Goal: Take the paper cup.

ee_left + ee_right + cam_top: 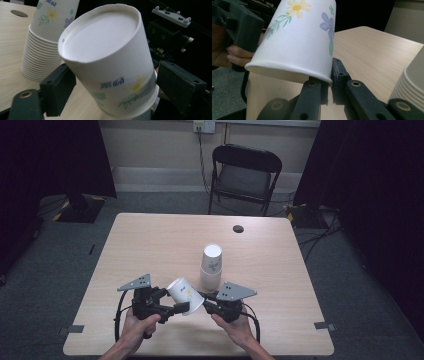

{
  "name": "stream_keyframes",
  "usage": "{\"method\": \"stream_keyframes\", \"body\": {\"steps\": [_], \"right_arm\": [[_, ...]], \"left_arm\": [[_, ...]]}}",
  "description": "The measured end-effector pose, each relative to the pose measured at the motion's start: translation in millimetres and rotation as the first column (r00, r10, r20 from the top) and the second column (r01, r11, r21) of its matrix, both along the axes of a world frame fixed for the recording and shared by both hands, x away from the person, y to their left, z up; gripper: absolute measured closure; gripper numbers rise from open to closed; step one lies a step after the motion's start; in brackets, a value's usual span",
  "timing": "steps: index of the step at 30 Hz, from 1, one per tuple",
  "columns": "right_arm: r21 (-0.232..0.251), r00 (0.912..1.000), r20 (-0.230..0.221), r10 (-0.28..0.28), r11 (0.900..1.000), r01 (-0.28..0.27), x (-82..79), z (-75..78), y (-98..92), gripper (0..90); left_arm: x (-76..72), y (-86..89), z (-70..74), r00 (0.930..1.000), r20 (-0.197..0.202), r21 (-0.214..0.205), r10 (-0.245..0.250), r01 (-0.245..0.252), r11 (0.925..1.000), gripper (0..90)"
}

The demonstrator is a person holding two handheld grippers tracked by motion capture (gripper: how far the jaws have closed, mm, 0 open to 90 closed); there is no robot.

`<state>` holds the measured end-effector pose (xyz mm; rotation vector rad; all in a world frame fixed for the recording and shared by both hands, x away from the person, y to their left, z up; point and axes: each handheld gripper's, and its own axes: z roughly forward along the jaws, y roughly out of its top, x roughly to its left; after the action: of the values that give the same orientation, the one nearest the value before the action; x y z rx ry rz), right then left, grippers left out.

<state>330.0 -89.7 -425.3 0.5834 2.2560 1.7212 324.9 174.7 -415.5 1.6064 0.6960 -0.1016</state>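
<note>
A white paper cup (184, 294) printed with flowers hangs tilted, bottom up, over the table's front edge between my two grippers. My right gripper (205, 300) is shut on its rim; in the right gripper view the jaws (325, 78) pinch the rim of the cup (297, 42). My left gripper (171, 301) is open, and its jaws (117, 92) stand either side of the cup (107, 62) without pressing it. A stack of the same cups (211, 267) stands upside down on the table just behind.
The light wooden table (150, 245) has a dark cable hole (238, 228) near its far edge. A black folding chair (245, 175) stands beyond the table. Dark curtains hang at both sides. The cup stack (42, 57) is close behind the held cup.
</note>
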Motion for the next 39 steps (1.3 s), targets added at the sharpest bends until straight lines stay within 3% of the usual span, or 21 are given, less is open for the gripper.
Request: {"method": "stream_keyframes", "body": {"steps": [7,15,18,23,25,30,32,33,34,35,39], "right_arm": [[-0.003,0.9992,-0.014,-0.036,0.9993,0.036,4.9,2.7,-9.0,85.9],[-0.036,0.9965,-0.053,-0.064,0.9974,0.062,10.6,1.4,-14.7,85.9],[-0.049,0.994,-0.078,-0.077,0.9961,0.073,14.3,0.3,-16.9,86.0],[-0.093,0.9893,-0.114,-0.092,0.9924,0.081,19.6,-2.8,-19.2,86.1],[-0.109,0.9864,-0.131,-0.099,0.9905,0.085,21.4,-4.4,-19.9,86.1],[-0.153,0.9784,-0.166,-0.123,0.9833,0.098,23.0,-7.7,-21.7,86.4],[-0.166,0.9758,-0.179,-0.125,0.9815,0.095,23.3,-8.0,-22.1,86.4],[-0.182,0.9737,-0.194,-0.12,0.9797,0.084,24.0,-8.7,-22.0,86.4],[-0.182,0.9737,-0.194,-0.12,0.9797,0.084,24.0,-8.7,-22.0,86.4],[-0.2,0.971,-0.208,-0.118,0.9769,0.076,24.2,-10.4,-21.4,86.4],[-0.229,0.9706,-0.225,-0.085,0.9728,0.032,22.6,-14.1,-18.2,86.5]], "left_arm": [[-0.2,5.3,2.9,0.9981,0.056,0.054,0.025,-0.028,0.9981,15.7],[0.1,6.6,4.3,0.9905,0.135,0.151,0.025,-0.046,0.9875,20.3],[2.3,8.4,3.2,0.9906,0.133,0.157,0.033,-0.054,0.9861,24.9],[4.1,12.3,4.1,0.9831,0.174,0.193,0.059,-0.092,0.9769,29.8],[3.7,13.0,5.2,0.9765,0.205,0.223,0.067,-0.113,0.9682,32.1],[5.0,11.8,5.0,0.9686,0.236,0.264,0.079,-0.142,0.9541,36.3],[4.6,11.2,4.9,0.969,0.235,0.269,0.076,-0.14,0.9529,36.3],[3.7,10.0,4.6,0.9647,0.254,0.278,0.069,-0.141,0.9502,36.3],[3.7,10.0,4.6,0.9647,0.254,0.278,0.069,-0.141,0.9502,36.0],[2.0,9.5,5.8,0.9626,0.265,0.297,0.055,-0.136,0.9451,35.5],[-0.7,6.1,7.2,0.957,0.287,0.304,0.043,-0.134,0.9431,35.3]]}}
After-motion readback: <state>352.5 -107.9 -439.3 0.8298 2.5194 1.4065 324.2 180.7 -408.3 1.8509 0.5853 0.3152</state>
